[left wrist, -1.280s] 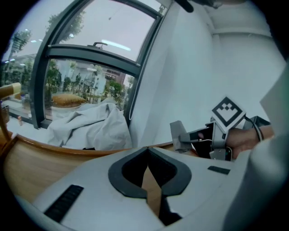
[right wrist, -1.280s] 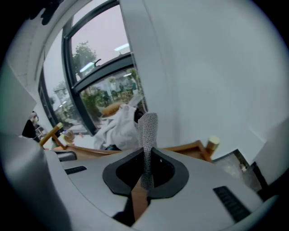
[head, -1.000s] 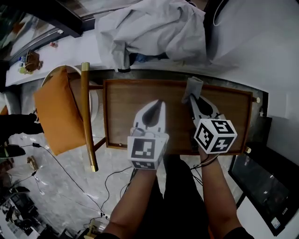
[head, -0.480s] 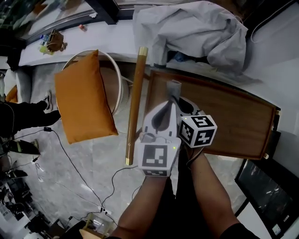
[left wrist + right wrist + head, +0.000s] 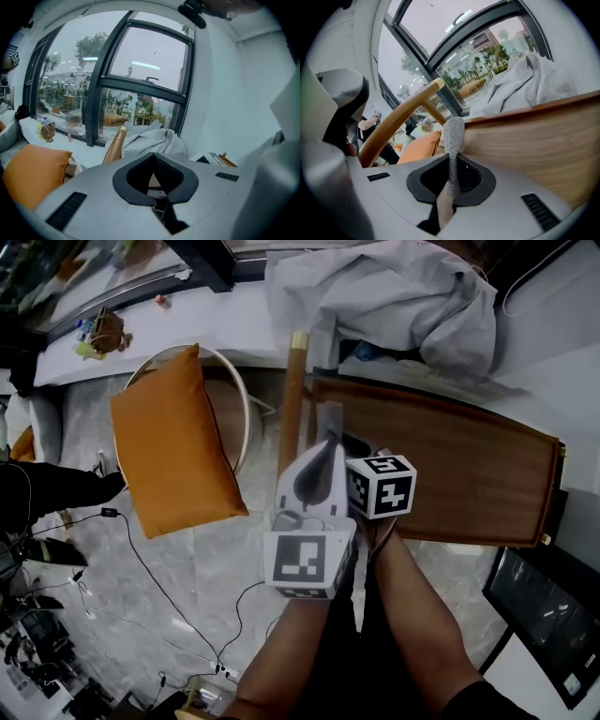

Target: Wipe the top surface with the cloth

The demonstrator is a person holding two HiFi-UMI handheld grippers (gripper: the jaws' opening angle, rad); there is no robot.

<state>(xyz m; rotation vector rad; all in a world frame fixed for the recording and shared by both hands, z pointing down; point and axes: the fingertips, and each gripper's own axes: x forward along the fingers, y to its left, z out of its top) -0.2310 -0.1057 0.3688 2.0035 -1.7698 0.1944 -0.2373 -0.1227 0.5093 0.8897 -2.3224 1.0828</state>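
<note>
At the wooden table's (image 5: 469, 474) edge, my right claw (image 5: 450, 161) pinches the grey cloth (image 5: 453, 133) tight, while my left claw (image 5: 323, 448) is closed, empty.

Both the left tool (image 5: 323, 444) and the right tool (image 5: 345, 439) have pale grey moulded shells with a black-rimmed teardrop opening, each carrying a white cube (image 5: 380, 486) of black square markers, while the person wears dark clothing (image 5: 361, 643).
</note>
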